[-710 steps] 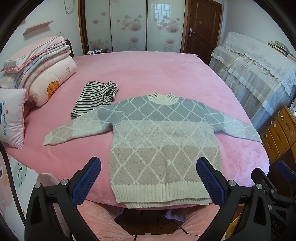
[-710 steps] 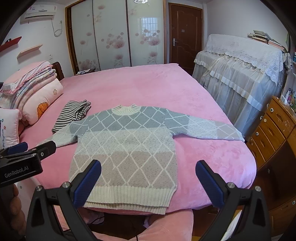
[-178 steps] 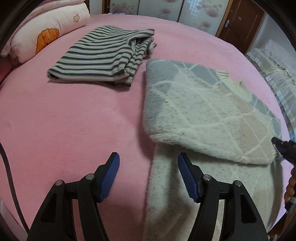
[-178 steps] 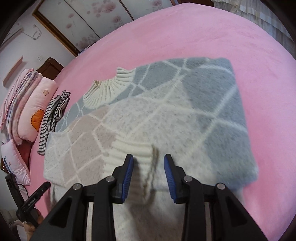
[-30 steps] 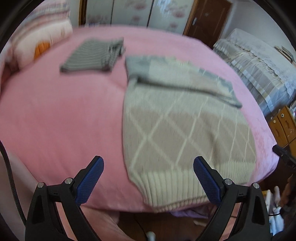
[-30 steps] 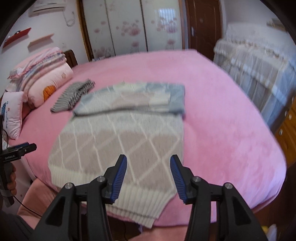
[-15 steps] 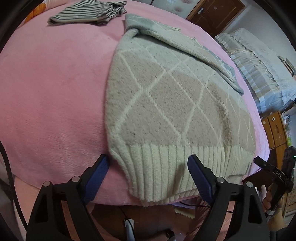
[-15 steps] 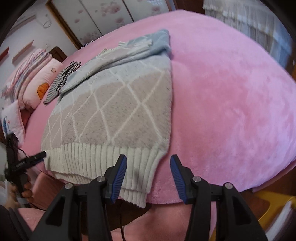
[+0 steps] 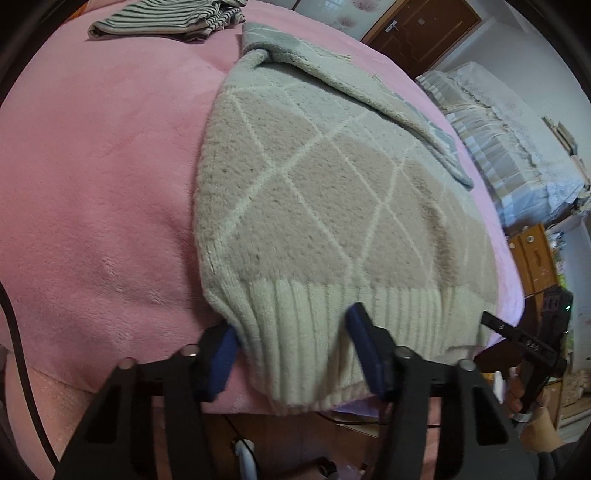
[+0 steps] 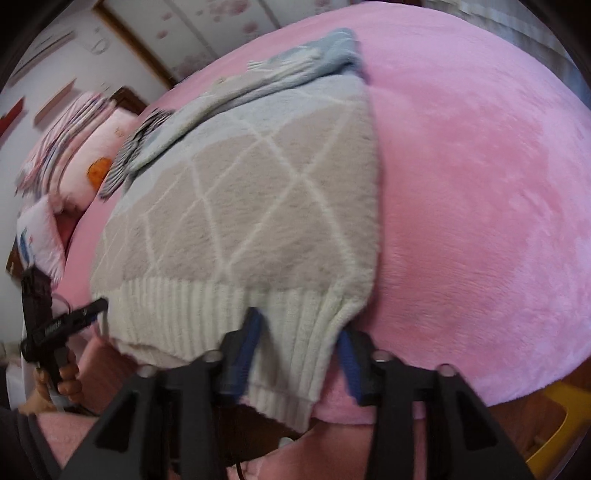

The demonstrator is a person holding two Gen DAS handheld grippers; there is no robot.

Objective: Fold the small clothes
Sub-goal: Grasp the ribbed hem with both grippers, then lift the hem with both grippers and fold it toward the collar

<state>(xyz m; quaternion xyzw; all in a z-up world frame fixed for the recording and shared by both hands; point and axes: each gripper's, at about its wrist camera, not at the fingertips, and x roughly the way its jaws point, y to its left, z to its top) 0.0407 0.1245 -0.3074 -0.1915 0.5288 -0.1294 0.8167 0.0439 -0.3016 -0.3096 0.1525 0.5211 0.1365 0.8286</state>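
Note:
A beige and grey diamond-pattern sweater [image 9: 332, 203] [image 10: 258, 206] lies on the pink bed [image 9: 92, 184] [image 10: 480, 184]. Its sleeves are folded across the chest and its ribbed cream hem [image 9: 406, 306] hangs over the near edge. My left gripper [image 9: 291, 325] straddles the hem's left corner. Its jaws are closing, with the ribbing between the blue pads. My right gripper [image 10: 299, 325] straddles the hem's right corner in the same way, jaws closing with ribbing between them. Neither pair of pads pinches the cloth tight.
A folded striped garment [image 9: 159, 20] [image 10: 136, 147] lies at the far left of the bed, near stacked pillows [image 10: 85, 155]. A wooden drawer unit [image 9: 535, 258] and lace-covered furniture [image 9: 517, 147] stand to the right. A yellow stool [image 10: 554, 424] is below the bed edge.
Both grippers have come down to the sweater's hem. Their jaws have narrowed, and the hem corners now sit between the pads.

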